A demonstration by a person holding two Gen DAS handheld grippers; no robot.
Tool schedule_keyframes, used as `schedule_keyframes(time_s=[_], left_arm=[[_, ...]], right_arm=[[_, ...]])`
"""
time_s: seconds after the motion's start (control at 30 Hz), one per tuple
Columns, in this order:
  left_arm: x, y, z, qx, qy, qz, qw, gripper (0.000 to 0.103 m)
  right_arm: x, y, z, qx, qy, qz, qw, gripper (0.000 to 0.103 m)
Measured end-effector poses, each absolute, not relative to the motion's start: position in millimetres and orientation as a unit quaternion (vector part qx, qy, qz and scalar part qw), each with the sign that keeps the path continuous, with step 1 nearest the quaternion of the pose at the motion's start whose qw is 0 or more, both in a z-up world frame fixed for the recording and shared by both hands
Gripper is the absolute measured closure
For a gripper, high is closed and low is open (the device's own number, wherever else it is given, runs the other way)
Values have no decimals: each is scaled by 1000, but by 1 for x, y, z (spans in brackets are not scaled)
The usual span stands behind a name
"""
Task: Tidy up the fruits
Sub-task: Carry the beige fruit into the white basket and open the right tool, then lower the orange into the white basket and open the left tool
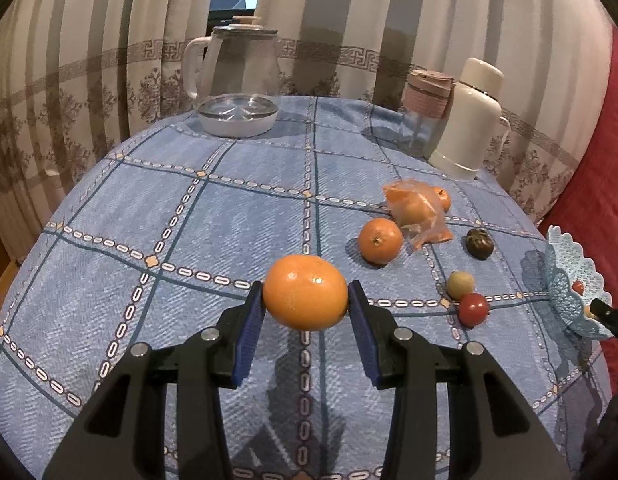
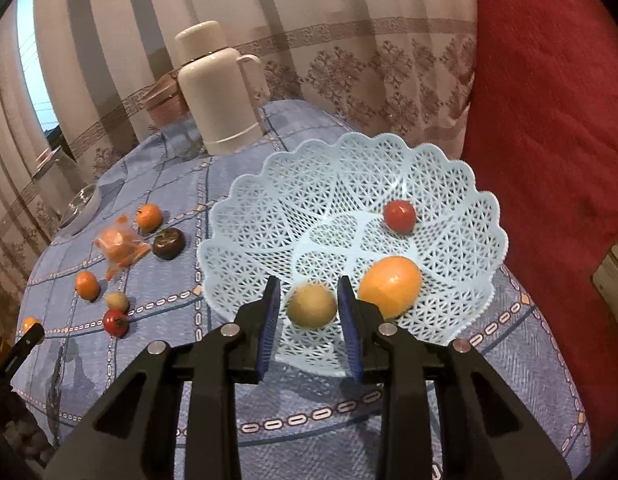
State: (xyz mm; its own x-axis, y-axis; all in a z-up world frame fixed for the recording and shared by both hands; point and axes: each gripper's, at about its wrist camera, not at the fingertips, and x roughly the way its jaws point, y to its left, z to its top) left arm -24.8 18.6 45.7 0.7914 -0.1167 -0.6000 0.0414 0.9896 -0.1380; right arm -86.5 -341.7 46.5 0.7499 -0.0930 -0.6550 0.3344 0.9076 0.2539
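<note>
The left claw (image 1: 305, 300) clamps a round orange citrus fruit (image 1: 305, 293) above the blue checked surface (image 1: 213, 216). The right claw (image 2: 309, 312), narrow, brackets a yellowish round fruit (image 2: 311, 305) over the pale blue lattice plastic basket (image 2: 449, 184) near the surface's right edge; whether its pads touch the fruit is unclear.

Left gripper (image 1: 305, 294) clamped (right gripper (image 2: 309, 306) seemingly loosened).

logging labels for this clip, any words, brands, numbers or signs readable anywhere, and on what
None: no readable text in either view.
The white thermos, glass kettle and pink-lidded cup show no label or brand.
The curtain and tablecloth carry only patterns, no letters.
The lattice basket and the fruits bear no stickers.
</note>
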Motion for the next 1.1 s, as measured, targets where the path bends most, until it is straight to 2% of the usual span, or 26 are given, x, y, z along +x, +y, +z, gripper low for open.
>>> schedule_keyframes(time_s=[0.03, 0.07, 0.47, 0.57, 1.1], left_arm=[[-25, 17, 47, -58, 319, -43, 945, 60], [-26, 16, 49, -56, 318, -45, 945, 60], [-32, -22, 71, -35, 304, -80, 949, 60], [-33, -37, 77, -28, 302, -95, 948, 60], [-36, -167, 98, 13, 307, -239, 921, 60]], right_arm=[[-88, -343, 46, 183, 333, -117, 918, 61], [-89, -344, 46, 183, 331, -118, 918, 59], [-102, -360, 57, 180, 299, -124, 929, 59], [-109, -370, 64, 182, 279, -133, 933, 54], [-129, -407, 88, 203, 226, -154, 940, 51]])
